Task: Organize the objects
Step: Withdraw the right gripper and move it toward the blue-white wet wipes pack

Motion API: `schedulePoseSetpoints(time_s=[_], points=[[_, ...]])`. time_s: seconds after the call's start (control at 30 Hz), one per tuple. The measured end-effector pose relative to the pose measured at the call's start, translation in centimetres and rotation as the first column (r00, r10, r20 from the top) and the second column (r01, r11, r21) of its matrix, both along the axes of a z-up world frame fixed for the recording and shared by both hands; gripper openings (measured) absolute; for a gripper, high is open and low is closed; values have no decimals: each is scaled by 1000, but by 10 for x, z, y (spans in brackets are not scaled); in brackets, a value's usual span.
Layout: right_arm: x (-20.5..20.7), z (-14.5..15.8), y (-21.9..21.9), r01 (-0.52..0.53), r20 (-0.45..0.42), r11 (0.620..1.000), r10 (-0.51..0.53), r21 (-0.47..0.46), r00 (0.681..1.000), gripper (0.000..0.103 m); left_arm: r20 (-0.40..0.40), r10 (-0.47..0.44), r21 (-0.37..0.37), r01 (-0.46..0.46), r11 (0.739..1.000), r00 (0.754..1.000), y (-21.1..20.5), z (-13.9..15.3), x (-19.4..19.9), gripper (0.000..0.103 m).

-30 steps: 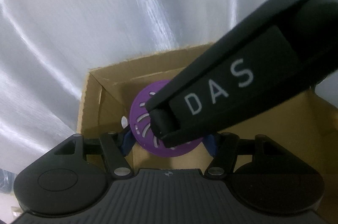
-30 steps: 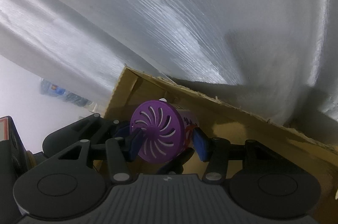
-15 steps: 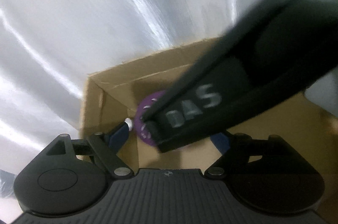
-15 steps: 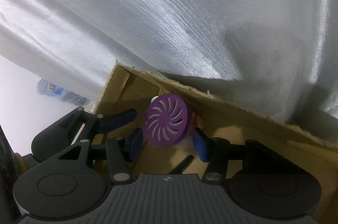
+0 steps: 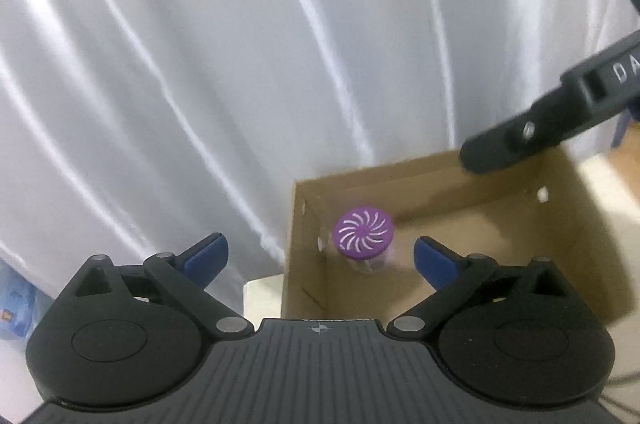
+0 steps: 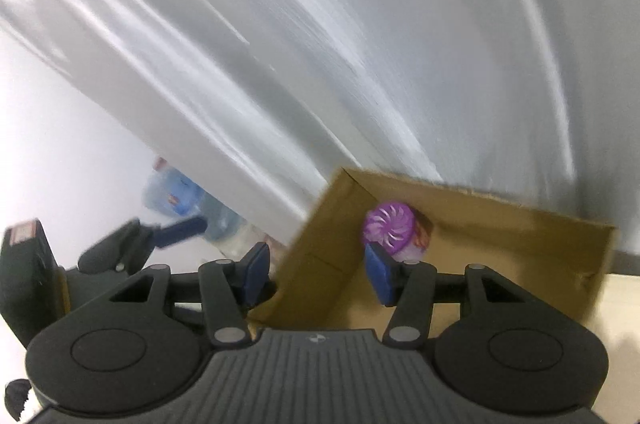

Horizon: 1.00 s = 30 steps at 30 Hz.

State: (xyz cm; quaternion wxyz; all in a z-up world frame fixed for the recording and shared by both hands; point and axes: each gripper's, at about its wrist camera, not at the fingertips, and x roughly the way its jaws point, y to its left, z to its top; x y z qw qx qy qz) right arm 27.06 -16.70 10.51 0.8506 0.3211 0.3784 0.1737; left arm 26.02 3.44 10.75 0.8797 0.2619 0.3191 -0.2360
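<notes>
White curtain fabric (image 5: 200, 64) is recorded across the upper and left parts of both views. At lower left of the left wrist view, a blue-tinted plastic item (image 5: 12, 300) is partly seen, too blurred to identify. The left gripper (image 5: 320, 258) is listed at the bottom centre, its jaws spread wide and holding nothing; one blue pad lies outside the box's left wall, the other over its interior. A pale worktop (image 5: 262, 294) is noted just left of the box. The cardboard box (image 5: 568, 224), open-topped, occupies the lower right; a purple-lidded jar (image 5: 363, 234) with a white swirl pattern is stood upright in its far left corner, near the walls. A black part of the right gripper (image 5: 540, 128), lettered "DA", is entered at the right edge, above the box rim.

In the right wrist view, the right gripper (image 6: 316, 266) is shown with jaws apart and unloaded, straddling the box's left wall (image 6: 316, 244). The jar (image 6: 390, 224) is seen in the box corner, just beyond the right pad.
</notes>
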Motion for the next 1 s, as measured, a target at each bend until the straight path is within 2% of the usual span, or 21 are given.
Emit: schedulePoseSetpoints(time_s=[0.17, 0.3, 0.5, 0.63, 0.73, 0.83, 0.87, 1.0], points=[[-66, 23, -5, 28, 119, 1000, -27, -10, 992, 59, 56, 23, -102, -17, 995, 998, 42, 27, -59, 102], [-116, 12, -2, 43, 142, 999, -43, -2, 989, 60, 10, 98, -211, -94, 973, 995, 82, 22, -99, 102], [-167, -33, 7, 32, 46, 997, -35, 63, 998, 60, -101, 221, -336, -243, 910, 970, 123, -19, -149, 102], [-184, -65, 19, 25, -44, 995, -21, 93, 999, 61, -135, 266, -395, -298, 869, 954, 137, -43, -173, 102], [-191, -81, 33, 8, -93, 995, 2, 102, 996, 61, -132, 285, -375, -314, 872, 950, 138, -55, -194, 102], [-192, -84, 49, -15, -100, 997, 23, 79, 995, 61, -128, 276, -358, -304, 883, 953, 133, -75, -204, 101], [-191, -84, 54, -19, -101, 998, 25, 66, 995, 61, -125, 274, -356, -300, 885, 954, 134, -72, -210, 101], [-196, -87, 66, -27, -118, 999, 32, 42, 993, 61, -126, 260, -343, -288, 894, 957, 131, -87, -210, 101]])
